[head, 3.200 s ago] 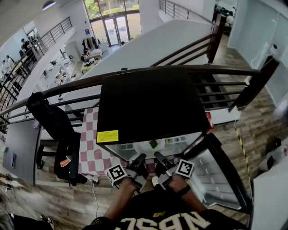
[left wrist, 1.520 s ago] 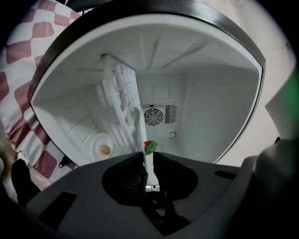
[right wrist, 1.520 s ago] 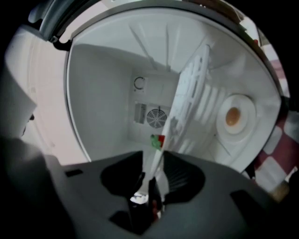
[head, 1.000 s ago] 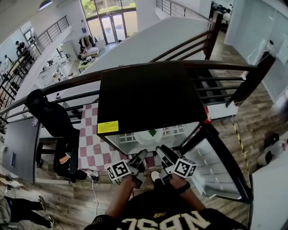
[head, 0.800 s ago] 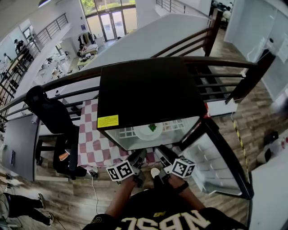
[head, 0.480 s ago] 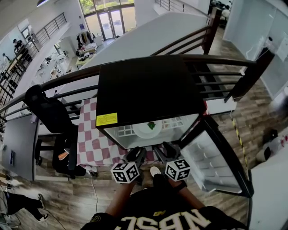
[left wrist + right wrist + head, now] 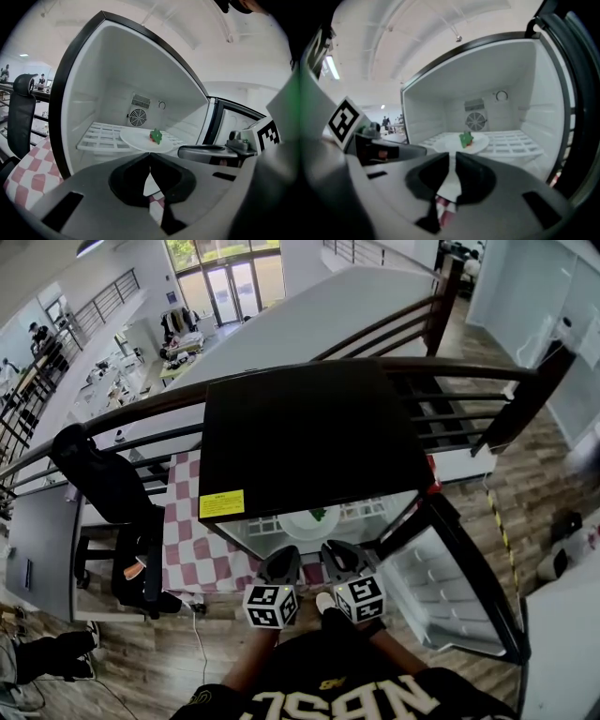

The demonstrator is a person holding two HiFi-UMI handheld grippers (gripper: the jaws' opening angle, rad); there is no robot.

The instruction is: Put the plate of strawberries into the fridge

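Note:
A white plate with one strawberry rests on the wire shelf inside the open black fridge. No gripper touches it. In the left gripper view the plate and strawberry lie beyond my left gripper, which is shut on nothing. My right gripper is closing; a narrow slit remains between its jaws and nothing is in it. The plate and strawberry sit ahead of it. In the head view both grippers, left and right, hang side by side just outside the fridge opening.
The fridge door stands swung open at the right. A red and white checked cloth and a black office chair are at the left. A dark railing runs behind the fridge, with a lower floor beyond.
Both grippers have drawn back a little from the fridge opening and come closer together, and their jaws have closed from wide open. The plate stays on the shelf.

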